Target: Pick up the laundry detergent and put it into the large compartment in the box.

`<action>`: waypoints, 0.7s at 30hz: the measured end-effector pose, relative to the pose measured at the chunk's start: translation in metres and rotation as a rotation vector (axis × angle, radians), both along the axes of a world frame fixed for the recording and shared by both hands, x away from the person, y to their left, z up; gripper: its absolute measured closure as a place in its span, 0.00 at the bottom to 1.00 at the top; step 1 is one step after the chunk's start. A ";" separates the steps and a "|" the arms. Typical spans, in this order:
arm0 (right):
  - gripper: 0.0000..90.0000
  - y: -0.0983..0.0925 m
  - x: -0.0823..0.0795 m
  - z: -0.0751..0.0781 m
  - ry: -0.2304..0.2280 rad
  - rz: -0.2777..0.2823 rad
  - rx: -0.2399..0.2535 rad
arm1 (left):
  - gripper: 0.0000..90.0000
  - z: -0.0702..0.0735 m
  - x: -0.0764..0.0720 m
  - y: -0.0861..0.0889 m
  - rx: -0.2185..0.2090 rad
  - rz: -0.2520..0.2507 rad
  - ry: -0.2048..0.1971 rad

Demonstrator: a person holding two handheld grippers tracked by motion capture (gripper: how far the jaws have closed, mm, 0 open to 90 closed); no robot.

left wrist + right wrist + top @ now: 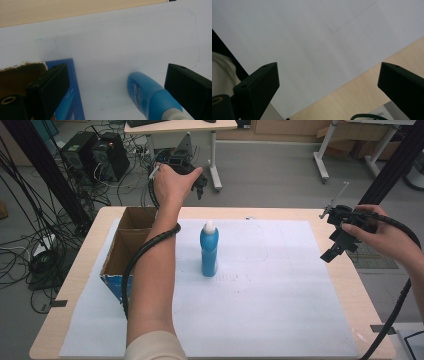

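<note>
Grey floor point(270, 170) all around, with a mess of black cables point(20, 245) sprawled on the left by 2 dark computer towers point(95, 152). Behind sits a light wood desk on white legs point(180, 126), and another white-legged table point(350, 140) stands far right.

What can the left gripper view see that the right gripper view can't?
The left gripper view looks down on the blue bottle with its white cap, and the cardboard box with its blue side. The right gripper view instead has the bare wooden table edge and a pale sleeve. Both share the white paper sheet with faint pen lines, and two open black jaws with nothing between them.
</note>
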State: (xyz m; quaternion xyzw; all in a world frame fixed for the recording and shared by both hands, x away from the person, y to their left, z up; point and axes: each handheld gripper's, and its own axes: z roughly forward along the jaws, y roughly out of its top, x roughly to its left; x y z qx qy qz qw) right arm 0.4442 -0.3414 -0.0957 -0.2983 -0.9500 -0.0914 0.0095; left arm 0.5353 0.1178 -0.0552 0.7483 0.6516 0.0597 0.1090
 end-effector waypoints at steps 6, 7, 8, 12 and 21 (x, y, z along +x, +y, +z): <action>0.04 0.001 0.001 0.000 0.003 -0.001 0.001 | 0.07 0.000 0.000 0.002 0.000 0.002 0.003; 0.04 0.001 0.001 -0.001 0.002 0.002 0.001 | 0.07 0.001 0.000 0.003 -0.003 0.003 0.003; 0.04 0.002 0.001 -0.001 0.002 0.003 0.000 | 0.07 0.001 0.000 0.004 -0.006 0.005 0.002; 0.04 0.003 0.000 0.000 -0.002 0.002 0.000 | 0.07 0.004 -0.003 0.006 -0.022 0.001 -0.002; 0.04 0.005 -0.005 0.004 -0.015 0.009 0.007 | 0.07 0.014 -0.021 0.000 -0.044 -0.014 -0.006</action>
